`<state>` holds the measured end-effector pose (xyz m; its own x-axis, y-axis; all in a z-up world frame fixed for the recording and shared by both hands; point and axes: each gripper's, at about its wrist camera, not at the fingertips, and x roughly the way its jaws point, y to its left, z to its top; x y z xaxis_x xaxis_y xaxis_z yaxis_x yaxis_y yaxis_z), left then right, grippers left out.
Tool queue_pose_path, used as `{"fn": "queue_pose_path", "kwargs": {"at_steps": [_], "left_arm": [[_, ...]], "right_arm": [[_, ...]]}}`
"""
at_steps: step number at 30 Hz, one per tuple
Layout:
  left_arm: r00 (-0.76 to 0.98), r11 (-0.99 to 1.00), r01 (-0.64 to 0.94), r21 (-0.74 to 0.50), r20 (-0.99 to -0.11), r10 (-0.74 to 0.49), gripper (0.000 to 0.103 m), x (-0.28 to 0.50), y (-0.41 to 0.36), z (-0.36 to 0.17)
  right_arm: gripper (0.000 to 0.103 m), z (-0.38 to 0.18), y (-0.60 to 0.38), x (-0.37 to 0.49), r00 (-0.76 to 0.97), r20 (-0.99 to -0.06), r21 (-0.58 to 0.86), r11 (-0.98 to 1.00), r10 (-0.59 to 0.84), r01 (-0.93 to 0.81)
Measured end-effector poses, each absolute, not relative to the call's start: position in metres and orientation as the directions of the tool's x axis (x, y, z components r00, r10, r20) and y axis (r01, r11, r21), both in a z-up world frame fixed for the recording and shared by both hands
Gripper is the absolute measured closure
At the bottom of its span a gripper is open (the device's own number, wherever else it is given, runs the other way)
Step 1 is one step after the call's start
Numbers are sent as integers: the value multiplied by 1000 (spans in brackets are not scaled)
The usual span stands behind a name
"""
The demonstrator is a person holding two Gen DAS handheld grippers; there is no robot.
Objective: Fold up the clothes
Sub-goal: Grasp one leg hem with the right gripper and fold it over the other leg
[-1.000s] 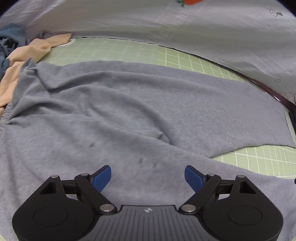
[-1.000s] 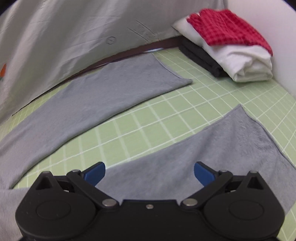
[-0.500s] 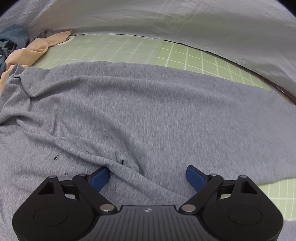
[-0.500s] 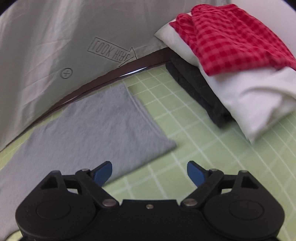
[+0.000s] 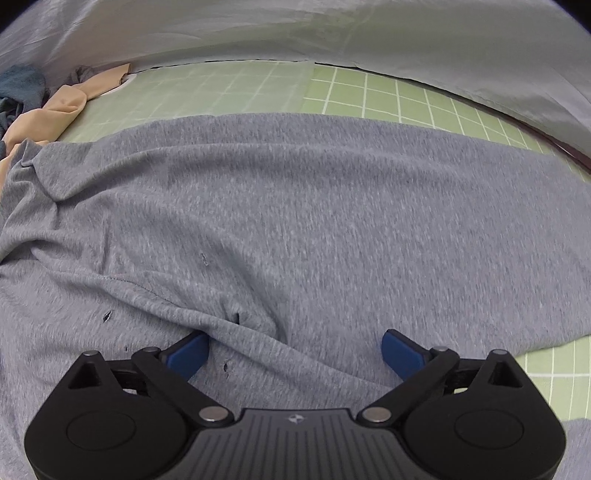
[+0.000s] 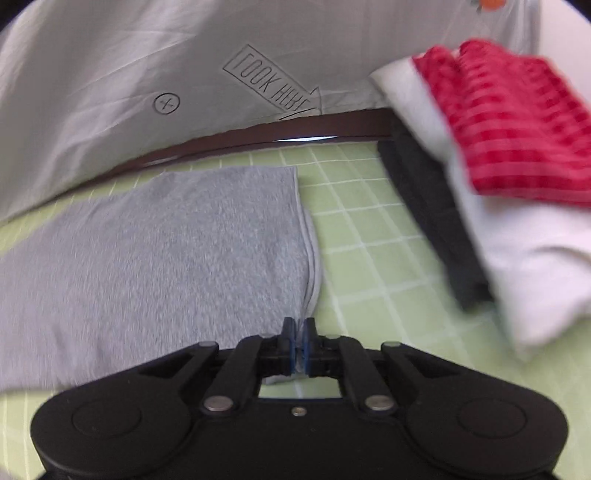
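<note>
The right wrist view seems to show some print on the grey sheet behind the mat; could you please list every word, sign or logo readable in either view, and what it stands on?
"LOOK HERE", upside down in an arrow-shaped box, its last letters blurred: on the grey sheet.
A circled cross sign: same sheet.
A small emblem, too small to read: on the left gripper's body.
An orange print at the frame's top edge: cut off, unreadable.

A green gridded mat lies before a draped grey sheet.
</note>
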<state>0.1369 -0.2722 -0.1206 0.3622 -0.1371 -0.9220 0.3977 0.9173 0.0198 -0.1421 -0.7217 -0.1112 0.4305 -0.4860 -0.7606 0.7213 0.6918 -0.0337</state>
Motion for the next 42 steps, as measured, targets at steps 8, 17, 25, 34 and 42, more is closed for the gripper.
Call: {"fn": "queue_pose_path", "kwargs": {"at_steps": [8, 17, 25, 34, 42], "left_arm": [[357, 914, 406, 20, -924, -138, 0, 135, -274, -121], [344, 914, 405, 17, -929, -134, 0, 138, -275, -120], [354, 920, 393, 17, -926, -133, 0, 137, -276, -119], [360, 922, 387, 17, -923, -134, 0, 137, -276, -118], [363, 922, 387, 17, -922, -135, 0, 137, -276, -118]], "right_arm": [[77, -103, -713, -202, 338, -812, -31, 613, -476, 789], [48, -89, -766, -147, 487, -722, 83, 638, -491, 766], [52, -118, -823, -100, 462, -738, 100, 596, -493, 796], [101, -88, -744, -147, 634, -615, 88, 758, -470, 647], [99, -107, -666, -186, 563, -736, 62, 791, -375, 608]]}}
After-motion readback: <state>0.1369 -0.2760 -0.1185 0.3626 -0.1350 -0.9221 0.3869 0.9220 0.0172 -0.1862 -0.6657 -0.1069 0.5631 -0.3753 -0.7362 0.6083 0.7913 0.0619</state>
